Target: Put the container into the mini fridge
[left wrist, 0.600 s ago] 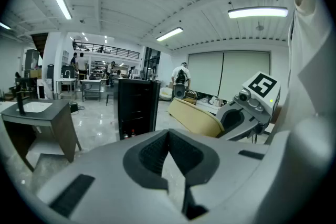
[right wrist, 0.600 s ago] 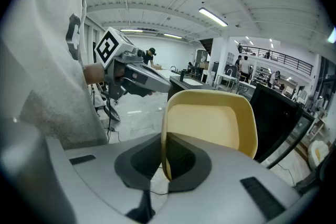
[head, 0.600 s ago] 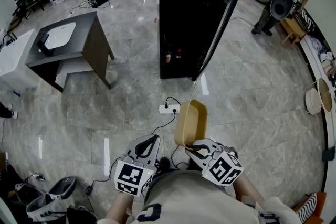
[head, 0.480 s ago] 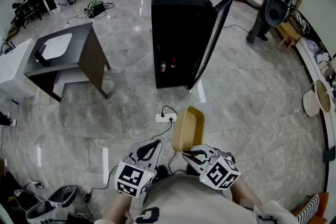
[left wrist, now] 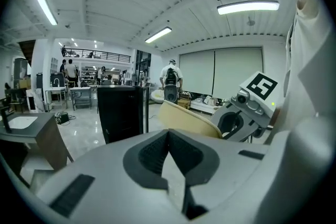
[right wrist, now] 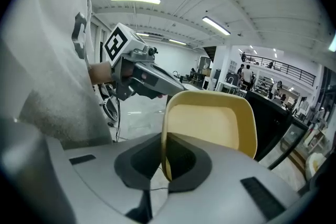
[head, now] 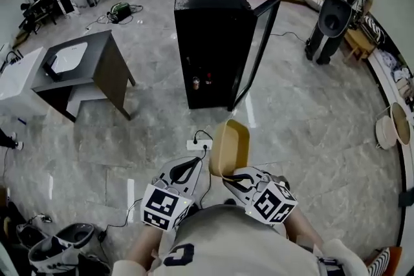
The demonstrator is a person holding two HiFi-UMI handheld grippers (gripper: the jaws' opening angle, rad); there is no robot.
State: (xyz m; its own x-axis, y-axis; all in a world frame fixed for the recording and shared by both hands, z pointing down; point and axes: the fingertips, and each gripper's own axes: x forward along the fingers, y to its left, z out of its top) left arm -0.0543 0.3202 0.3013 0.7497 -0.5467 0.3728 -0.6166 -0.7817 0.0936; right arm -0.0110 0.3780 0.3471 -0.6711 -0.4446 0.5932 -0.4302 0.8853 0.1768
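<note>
A tan rectangular container (head: 228,147) stands on edge in the air, pinched by its rim in my right gripper (head: 231,176); the right gripper view shows its hollow side (right wrist: 210,126) rising from the shut jaws. My left gripper (head: 192,169) hangs beside it, jaws shut with nothing between them (left wrist: 169,162). Ahead on the floor stands the black mini fridge (head: 204,42), its glass door (head: 253,52) swung open to the right. Small bottles (head: 201,81) sit low inside it.
A white power strip (head: 196,144) with a black cable lies on the marble floor between me and the fridge. A dark sink cabinet (head: 87,71) stands at left. A person (head: 336,3) with a backpack stands at the far right. Baskets (head: 391,126) line the right wall.
The fridge has come nearer and shifted left in the head view. Both grippers and the container have stayed in front of my body, the container still gripped.
</note>
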